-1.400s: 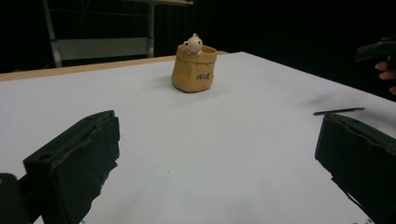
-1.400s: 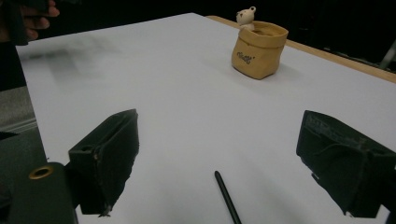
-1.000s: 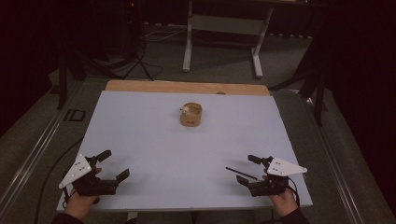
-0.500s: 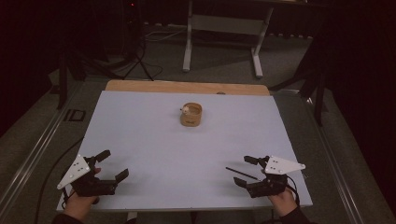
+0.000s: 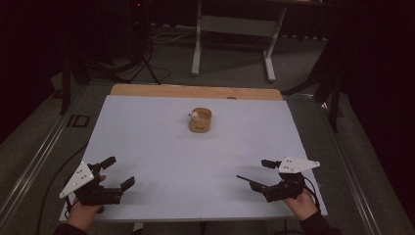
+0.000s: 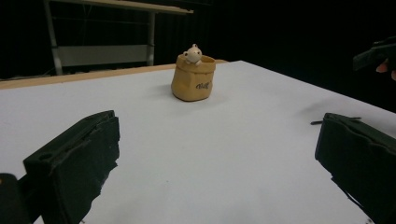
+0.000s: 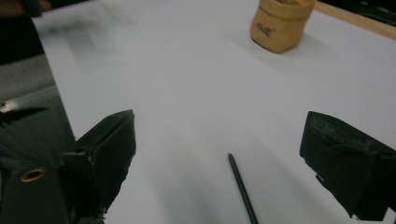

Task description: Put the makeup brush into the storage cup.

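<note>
Pale lilac-white sheet covers the worktop (image 5: 186, 161), and my two sets of black jaws rest at its near edge, each spread wide with nothing between them. My left gripper (image 5: 120, 172) sits at the near left corner, well apart from the little tan sack-shaped pot (image 5: 200, 120), its grey three-cornered plate tilted outward over my hand (image 5: 84, 214). Along its own view the left gripper (image 6: 215, 154) frames bare sheet, with the pot (image 6: 193, 78) standing upright straight ahead, a small pale animal figure (image 6: 192, 53) peeking over its rim. My right gripper (image 5: 258, 175) sits at the near right corner, equally far from the pot, held in my right hand (image 5: 302, 203). A thin black stick (image 5: 243, 178) lies flat on the sheet just on the pot's side of those jaws; in the right gripper view the stick (image 7: 243, 188) lies between the spread jaws of the right gripper (image 7: 219, 163), touching neither, and the pot (image 7: 280, 24) is far off toward the top. Beyond the pot a strip of bare wooden board (image 5: 195, 91) shows at the far edge, and past that a grey floor (image 5: 230, 63) with a white-legged stand (image 5: 233, 29) in the dark.
</note>
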